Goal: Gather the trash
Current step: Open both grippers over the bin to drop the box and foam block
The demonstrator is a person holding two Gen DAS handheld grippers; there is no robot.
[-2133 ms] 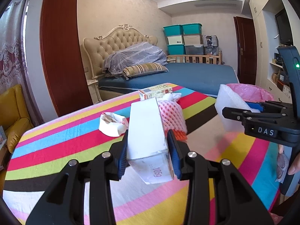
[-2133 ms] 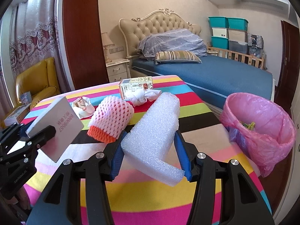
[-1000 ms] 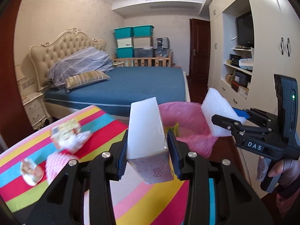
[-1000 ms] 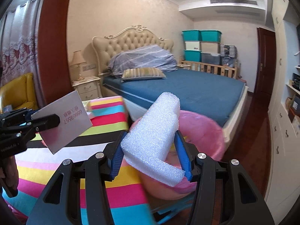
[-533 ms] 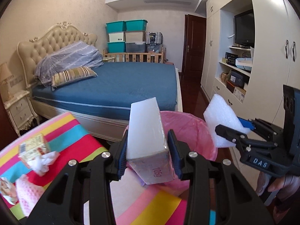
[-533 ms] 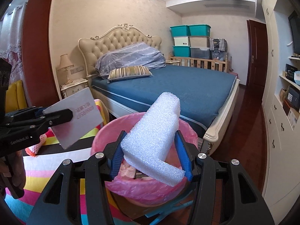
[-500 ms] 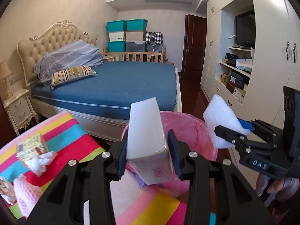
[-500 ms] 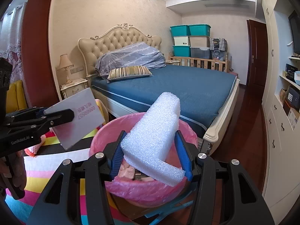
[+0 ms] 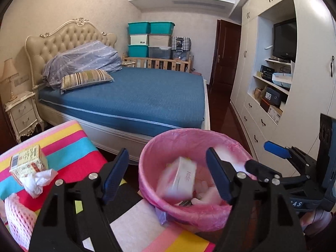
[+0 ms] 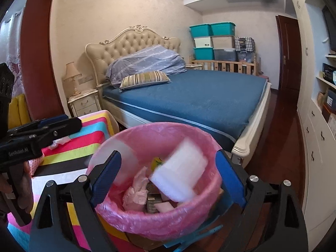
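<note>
Two grippers hang over the pink-lined bin (image 9: 147, 191), and both sets of jaws stand wide apart with nothing between them. The left gripper (image 9: 168, 174) frames the mouth of the bin; between and just beyond its jaws a white box (image 9: 180, 180) sits inside the liner, blurred, with only part of a red printed number readable on its end. To the right of those jaws the right gripper (image 9: 258, 157) shows from the side, one blue pad plain, the rest cut off by the picture's edge along with most of the hand behind it.

From the right wrist view, the right gripper (image 10: 170, 170) brackets the bin (image 10: 117, 212) as well. Between its jaws a white foam piece (image 10: 180, 172) lies tilted inside the bin, smeared by blur, so whether it rests on the other trash cannot be told. Beneath it are crumpled pink wrapping, something yellow and darker scraps too muddled to name. A pale blurred shape near the left jaw is likewise hard to make out. The left gripper (image 10: 61, 124) enters from the left edge, seen side-on.

Left of the left jaws, on the striped counter (image 9: 84, 145), lie a small printed carton (image 9: 25, 161), a crumpled tissue (image 9: 40, 180) touching it, and a pink foam net (image 9: 16, 216) partly cut off behind the gripper body.
</note>
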